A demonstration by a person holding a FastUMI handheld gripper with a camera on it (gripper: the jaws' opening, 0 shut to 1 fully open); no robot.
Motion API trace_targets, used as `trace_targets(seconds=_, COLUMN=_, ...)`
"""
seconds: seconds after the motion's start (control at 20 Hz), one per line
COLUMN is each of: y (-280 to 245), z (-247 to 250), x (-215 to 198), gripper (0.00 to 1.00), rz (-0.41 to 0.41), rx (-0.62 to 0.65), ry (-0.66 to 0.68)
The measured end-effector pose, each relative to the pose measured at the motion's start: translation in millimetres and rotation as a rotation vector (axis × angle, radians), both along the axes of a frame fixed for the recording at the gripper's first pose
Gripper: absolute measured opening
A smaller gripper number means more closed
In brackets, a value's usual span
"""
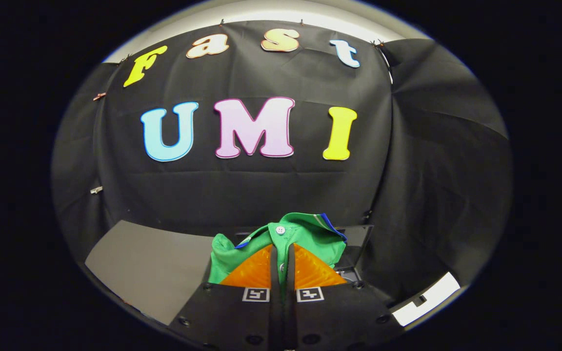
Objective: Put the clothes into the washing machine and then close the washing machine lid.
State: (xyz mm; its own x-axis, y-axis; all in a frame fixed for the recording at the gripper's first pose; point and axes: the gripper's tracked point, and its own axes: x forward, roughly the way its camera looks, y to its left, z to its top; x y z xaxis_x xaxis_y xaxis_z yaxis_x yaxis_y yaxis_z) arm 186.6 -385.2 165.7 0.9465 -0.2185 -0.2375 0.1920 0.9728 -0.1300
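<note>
Grey surface (pixel 149 265) under black cloth wall (pixel 242 190); fingers (pixel 261 265) clamped on green shirt (pixel 310 239), bunched between and beyond them.

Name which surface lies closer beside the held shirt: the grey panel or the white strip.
The grey panel: it reaches right up to the green shirt clamped in the gripper jaws, while the white strip sits apart past dark cloth.

One green garment (pixel 281 243) with one white button (pixel 280 229) on its placket. One hand-held gripper (pixel 282 263), its two fingers closed together on the garment's fabric. One grey surface (pixel 149 268). One dark washing machine (pixel 356 248) behind the garment, mostly hidden.
</note>
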Motion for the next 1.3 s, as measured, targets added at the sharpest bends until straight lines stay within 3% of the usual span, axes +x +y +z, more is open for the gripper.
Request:
trace_targets(seconds=0.5, y=-70, z=-77, x=34, gripper=0.06, rz=-0.091, rx=-0.036, ry=0.075)
trace_targets(seconds=1.1, y=-88, z=-278, x=59, gripper=0.06, rz=-0.046, rx=-0.019, ry=0.411)
trace_targets(seconds=1.3, y=-98, z=-322, x=64, gripper=0.05, rz=-0.037, rx=0.008, ry=0.488)
